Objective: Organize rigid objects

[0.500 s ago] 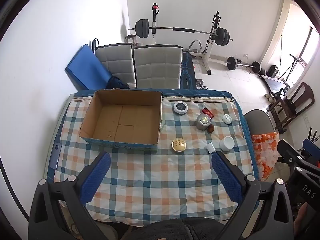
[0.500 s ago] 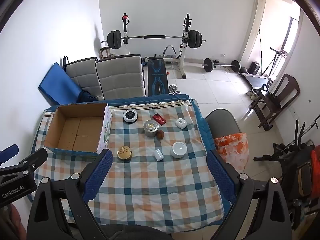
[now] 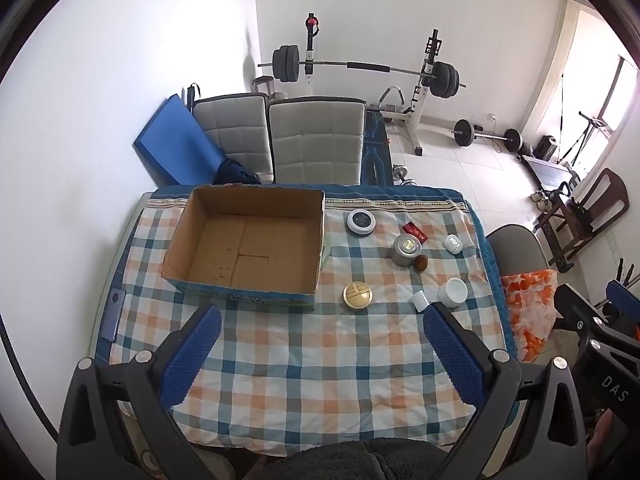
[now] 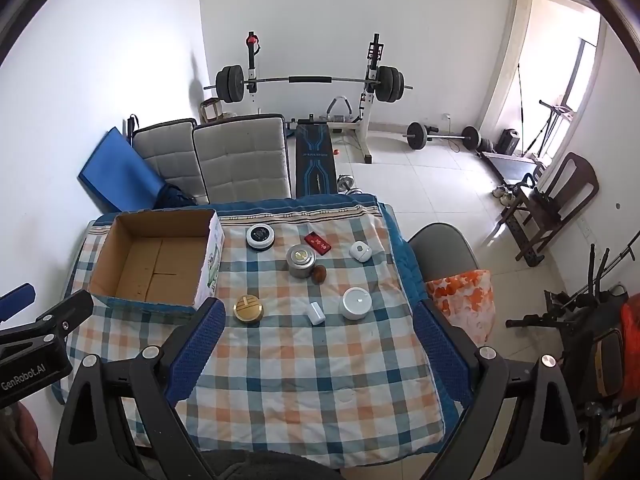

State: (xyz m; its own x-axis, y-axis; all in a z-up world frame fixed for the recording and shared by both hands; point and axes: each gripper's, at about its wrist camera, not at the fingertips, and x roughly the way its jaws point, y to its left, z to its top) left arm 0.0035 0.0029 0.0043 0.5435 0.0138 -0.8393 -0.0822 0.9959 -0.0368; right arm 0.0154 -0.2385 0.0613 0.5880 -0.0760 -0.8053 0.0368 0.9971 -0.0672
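An empty cardboard box [image 3: 244, 248] [image 4: 154, 262] stands on the checked tablecloth at the far left. To its right lie several small items: a gold round tin [image 3: 357, 295] [image 4: 248, 309], a grey metal tin [image 3: 406, 249] [image 4: 301, 260], a black-and-white round device [image 3: 360, 221] [image 4: 260, 236], a red card [image 3: 415, 232] [image 4: 318, 243], a brown nut [image 3: 422, 262] [image 4: 319, 273], a white round jar [image 3: 453, 291] [image 4: 355, 302], a small white cylinder [image 3: 420, 301] [image 4: 315, 313] and a small white gadget [image 3: 453, 243] [image 4: 360, 250]. My left gripper [image 3: 320, 356] and right gripper [image 4: 316, 354] are open and empty, high above the table's near edge.
Two grey padded chairs [image 3: 316, 140] and a blue mat [image 3: 176, 152] stand behind the table. A grey chair with an orange patterned bag [image 4: 460, 292] stands at the table's right side. A barbell rack [image 4: 312, 80] and a wooden chair [image 4: 560, 200] stand farther back.
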